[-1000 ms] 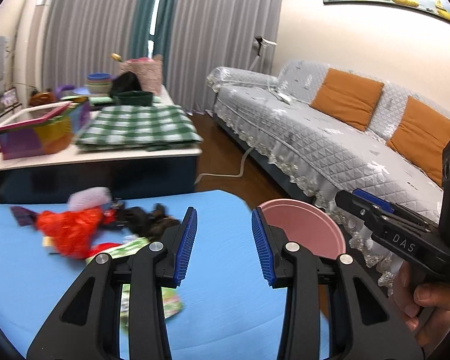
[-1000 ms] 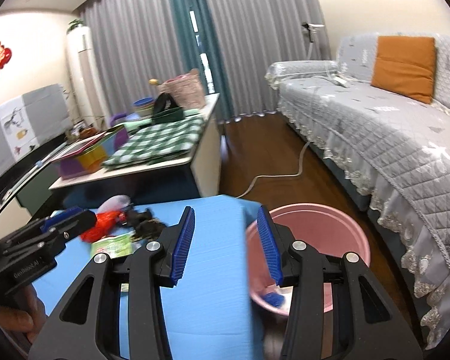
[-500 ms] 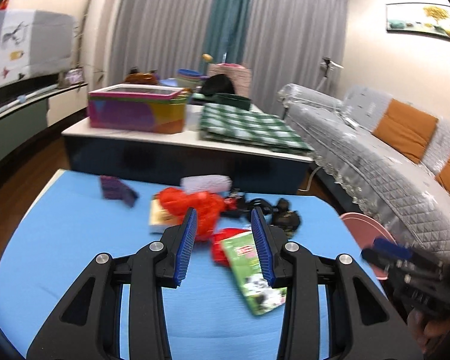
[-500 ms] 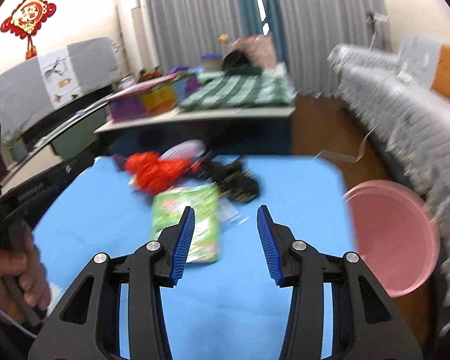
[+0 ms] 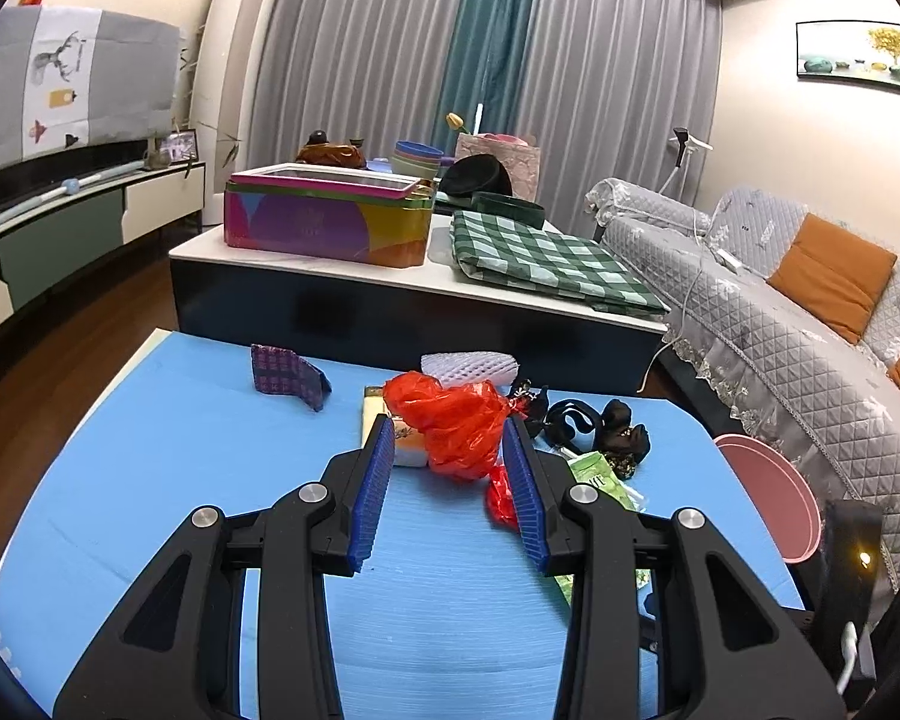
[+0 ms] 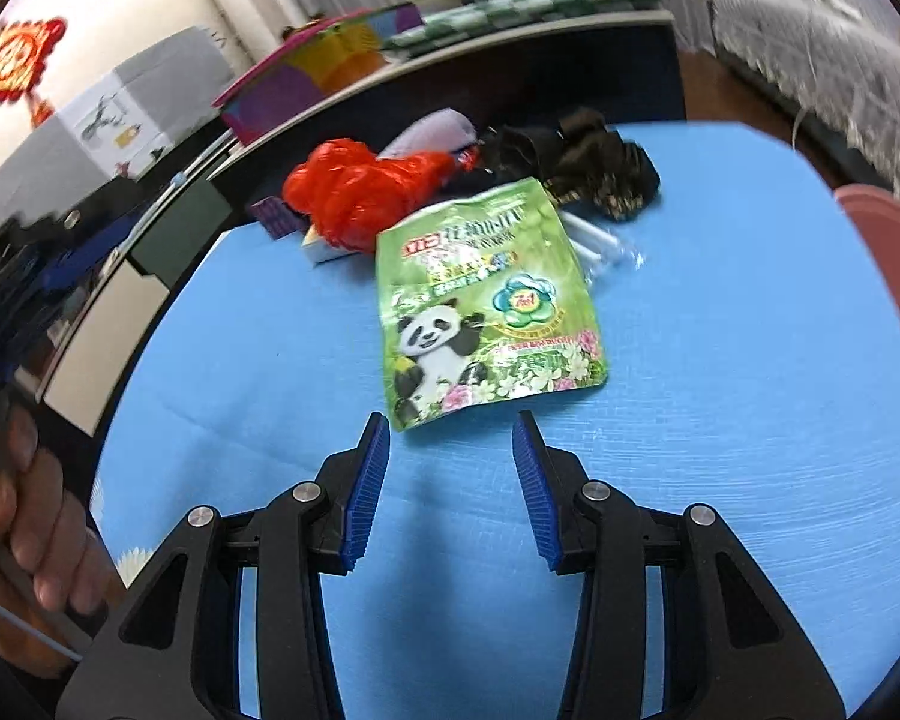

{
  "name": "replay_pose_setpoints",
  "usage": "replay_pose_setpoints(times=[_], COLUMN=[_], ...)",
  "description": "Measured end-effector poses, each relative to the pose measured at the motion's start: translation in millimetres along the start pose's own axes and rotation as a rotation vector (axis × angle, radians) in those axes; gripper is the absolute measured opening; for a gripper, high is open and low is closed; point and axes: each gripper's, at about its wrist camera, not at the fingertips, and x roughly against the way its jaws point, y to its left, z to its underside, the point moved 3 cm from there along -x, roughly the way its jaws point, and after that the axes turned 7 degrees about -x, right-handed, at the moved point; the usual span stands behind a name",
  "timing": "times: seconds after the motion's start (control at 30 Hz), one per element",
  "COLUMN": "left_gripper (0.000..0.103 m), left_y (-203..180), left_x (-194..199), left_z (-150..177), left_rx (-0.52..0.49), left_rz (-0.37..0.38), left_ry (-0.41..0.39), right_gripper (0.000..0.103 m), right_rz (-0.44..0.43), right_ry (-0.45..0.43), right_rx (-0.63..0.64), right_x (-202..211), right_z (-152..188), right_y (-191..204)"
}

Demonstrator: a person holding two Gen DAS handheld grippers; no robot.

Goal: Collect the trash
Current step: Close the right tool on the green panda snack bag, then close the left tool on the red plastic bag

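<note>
Trash lies in a heap on the blue table point(image 5: 180, 450): a crumpled red plastic bag point(image 5: 456, 420), a green panda pouch point(image 6: 486, 300), a white foam net point(image 5: 471, 365), a purple wrapper point(image 5: 285, 371), a small yellowish box point(image 5: 390, 426) and dark crumpled stuff point(image 5: 621, 435). My left gripper point(image 5: 447, 441) is open, its blue pads level with the red bag's near side, nothing gripped. My right gripper point(image 6: 450, 438) is open just short of the pouch's near edge. A pink bin point(image 5: 774, 498) stands off the table's right side.
A low white table point(image 5: 390, 276) behind carries a colourful box point(image 5: 327, 222), a green checked cloth point(image 5: 546, 261) and bowls. A grey sofa point(image 5: 780, 324) with orange cushions runs along the right. A hand point(image 6: 36, 546) holds the other gripper at the left.
Both views swung from the pink bin and sofa back to the trash heap. The left gripper closed in on the red bag; the right one dropped toward the green pouch.
</note>
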Motion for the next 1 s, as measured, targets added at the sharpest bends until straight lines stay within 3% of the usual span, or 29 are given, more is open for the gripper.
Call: replay_pose_setpoints(times=[0.23,0.3,0.5,0.83,0.93,1.0], left_gripper=[0.037,0.037,0.037,0.039,0.051,0.053], left_y=[1.5,1.8,-3.4,-16.0,-16.5,-17.1], left_x=[-8.3,-14.1,-35.6,-85.2,-101.4,-110.1], left_z=[4.4,6.3,12.6,17.2,17.4,18.7], left_rx=[-0.011,-0.007,0.005,-0.007,0.003,0.013], left_rz=[-0.008,-0.008,-0.008,-0.037,-0.060,-0.070], left_ry=[0.012,0.021,0.053,0.112,0.137,0.150], right_gripper=[0.039,0.026,0.003,0.001,0.001,0.001], right_rz=[-0.041,-0.047,-0.061,0.008,0.031,0.046], right_ry=[0.002,-0.012,-0.056,-0.193,-0.209,-0.215], right_rx=[-0.050,-0.049,-0.082,-0.064,-0.054,-0.047], right_x=[-12.7,-10.4,-0.1,32.7,36.6,37.3], right_z=[-7.3,-9.8,-23.7,-50.0,-54.3,-56.9], right_y=[-2.2,-2.0,-16.0,-46.5,-55.5,-61.5])
